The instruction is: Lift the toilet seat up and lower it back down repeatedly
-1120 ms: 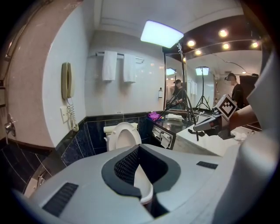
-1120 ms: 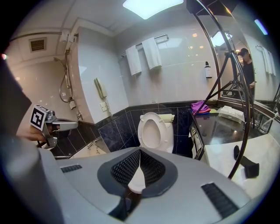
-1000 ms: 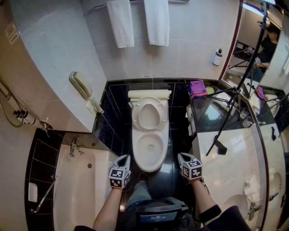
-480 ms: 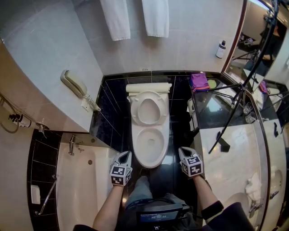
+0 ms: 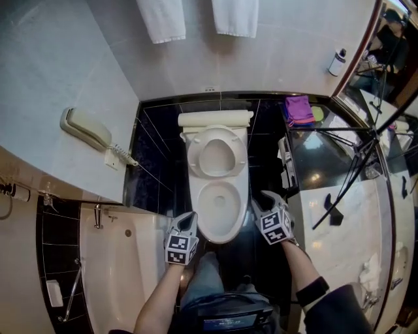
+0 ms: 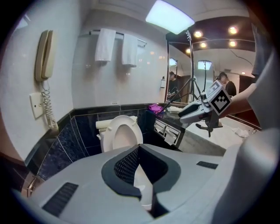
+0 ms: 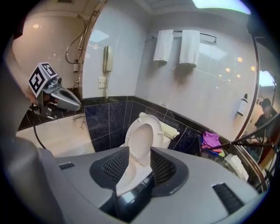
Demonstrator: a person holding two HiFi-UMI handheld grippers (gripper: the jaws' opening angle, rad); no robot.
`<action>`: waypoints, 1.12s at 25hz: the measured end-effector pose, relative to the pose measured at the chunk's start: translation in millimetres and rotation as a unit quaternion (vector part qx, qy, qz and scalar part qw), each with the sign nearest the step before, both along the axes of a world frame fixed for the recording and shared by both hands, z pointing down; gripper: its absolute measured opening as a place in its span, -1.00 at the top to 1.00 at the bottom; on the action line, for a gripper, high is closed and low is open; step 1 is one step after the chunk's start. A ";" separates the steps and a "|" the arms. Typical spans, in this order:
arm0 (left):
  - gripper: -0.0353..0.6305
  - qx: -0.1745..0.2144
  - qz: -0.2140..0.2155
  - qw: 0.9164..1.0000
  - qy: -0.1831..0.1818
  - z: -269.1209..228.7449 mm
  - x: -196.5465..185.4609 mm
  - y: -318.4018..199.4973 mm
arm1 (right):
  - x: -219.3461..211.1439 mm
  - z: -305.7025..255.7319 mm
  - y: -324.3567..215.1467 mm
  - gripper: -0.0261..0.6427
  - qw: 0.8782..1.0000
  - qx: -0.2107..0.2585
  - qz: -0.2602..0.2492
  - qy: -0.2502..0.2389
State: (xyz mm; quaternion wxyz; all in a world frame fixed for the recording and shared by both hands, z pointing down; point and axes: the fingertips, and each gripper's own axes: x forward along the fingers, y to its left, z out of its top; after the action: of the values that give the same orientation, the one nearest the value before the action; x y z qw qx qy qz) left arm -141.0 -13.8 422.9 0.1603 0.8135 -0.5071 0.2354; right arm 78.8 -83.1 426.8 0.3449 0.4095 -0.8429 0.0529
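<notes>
Bathroom, hotel-style fit-out. White toilet (image 5: 217, 189) stands against a low wall of glossy black tile (image 5: 157, 156), with a pale bathtub (image 5: 124, 274) alongside. Corded wall phone (image 5: 86, 128) is mounted on the light tiled wall beside the toilet. Two white towels (image 5: 160, 19) hang high on the back wall. Marble-look vanity counter (image 5: 353, 241) runs under a large mirror (image 5: 392, 59). A small toiletry bottle (image 5: 337, 62) sits near the mirror's edge.

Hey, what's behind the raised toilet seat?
Only the white tank top shows above the raised seat, against black tiles. The tank's front is covered by the seat.
</notes>
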 end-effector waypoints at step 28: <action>0.92 -0.031 0.022 0.999 0.030 147.5 12.3 -237.8 | -155.6 90.0 -332.3 0.29 0.927 0.142 -0.196 0.286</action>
State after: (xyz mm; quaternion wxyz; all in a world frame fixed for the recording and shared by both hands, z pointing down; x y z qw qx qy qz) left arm -128.7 -251.5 570.5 0.1955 0.8255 -0.4766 0.2305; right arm -76.7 -415.4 516.8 0.5132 0.2784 -0.7704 -0.2561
